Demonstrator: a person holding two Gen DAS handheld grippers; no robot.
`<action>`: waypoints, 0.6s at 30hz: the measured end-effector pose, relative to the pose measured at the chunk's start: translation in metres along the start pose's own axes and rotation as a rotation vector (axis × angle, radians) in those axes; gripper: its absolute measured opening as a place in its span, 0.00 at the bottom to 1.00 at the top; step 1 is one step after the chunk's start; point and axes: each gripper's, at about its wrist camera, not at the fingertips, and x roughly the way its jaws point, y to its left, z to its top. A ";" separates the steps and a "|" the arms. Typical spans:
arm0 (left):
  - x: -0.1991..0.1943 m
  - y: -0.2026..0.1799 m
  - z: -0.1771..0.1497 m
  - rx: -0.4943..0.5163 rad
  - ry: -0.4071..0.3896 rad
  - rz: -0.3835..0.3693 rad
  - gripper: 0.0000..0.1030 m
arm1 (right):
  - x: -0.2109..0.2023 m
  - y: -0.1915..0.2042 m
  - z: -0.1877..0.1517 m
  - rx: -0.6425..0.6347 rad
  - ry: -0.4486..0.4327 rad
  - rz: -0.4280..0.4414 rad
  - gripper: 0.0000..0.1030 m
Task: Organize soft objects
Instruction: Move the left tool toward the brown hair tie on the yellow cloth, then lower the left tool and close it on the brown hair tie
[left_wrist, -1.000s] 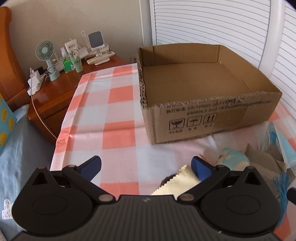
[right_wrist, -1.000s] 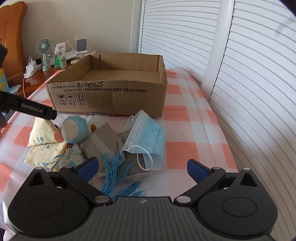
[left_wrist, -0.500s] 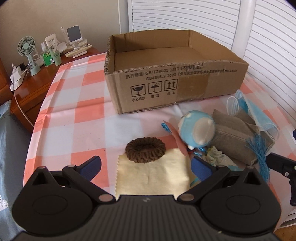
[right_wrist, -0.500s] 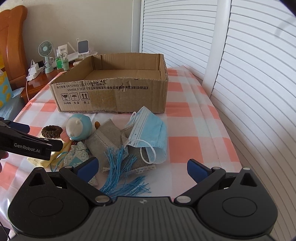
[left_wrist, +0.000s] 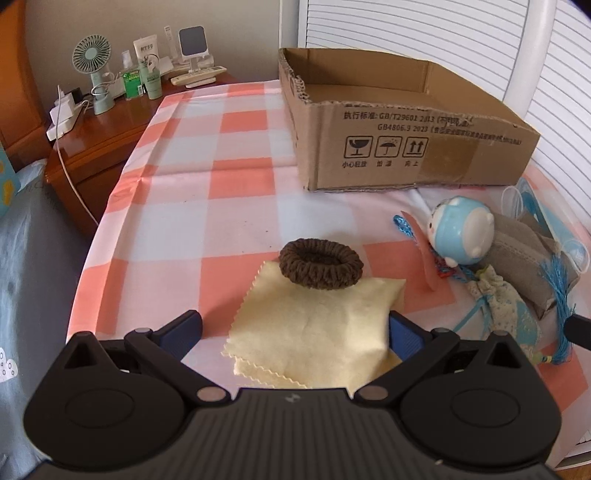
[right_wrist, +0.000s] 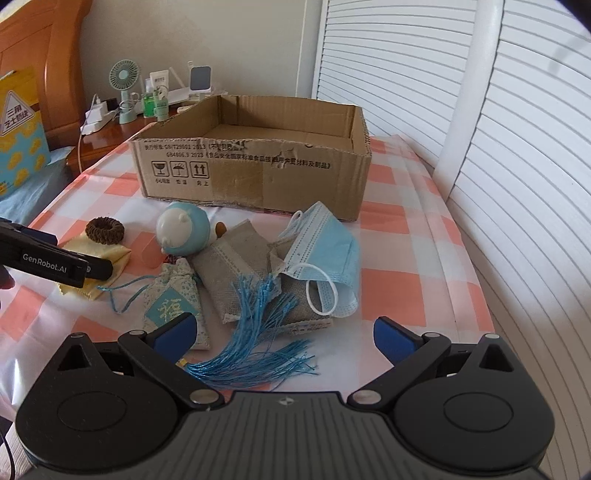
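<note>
Now left tongs (left_wrist: 293, 332) gape astride yellow cloth (left_wrist: 314, 325); right tongs (right_wrist: 284, 334) wide, empty.

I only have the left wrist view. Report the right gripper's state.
Observer: The right gripper is open and holds nothing; the blue tassel lies just ahead, between its fingers.
Operator: Describe what my right edge cuts off.
Observer: A blue face mask is draped over the grey pouches, with one ear loop hanging loose.
Operator: Locate the floral sachet.
Observer: The floral sachet lies left of the tassel, its near end hidden behind the right gripper's left finger.
</note>
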 end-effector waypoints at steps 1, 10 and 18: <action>-0.001 0.001 -0.002 0.010 -0.007 -0.006 1.00 | -0.001 0.001 -0.001 -0.013 0.000 0.011 1.00; -0.003 0.002 -0.003 0.032 -0.004 -0.021 1.00 | -0.011 0.021 -0.002 -0.094 -0.036 0.215 1.00; -0.004 0.002 -0.006 0.041 -0.024 -0.027 1.00 | 0.013 0.054 -0.002 -0.152 0.029 0.393 1.00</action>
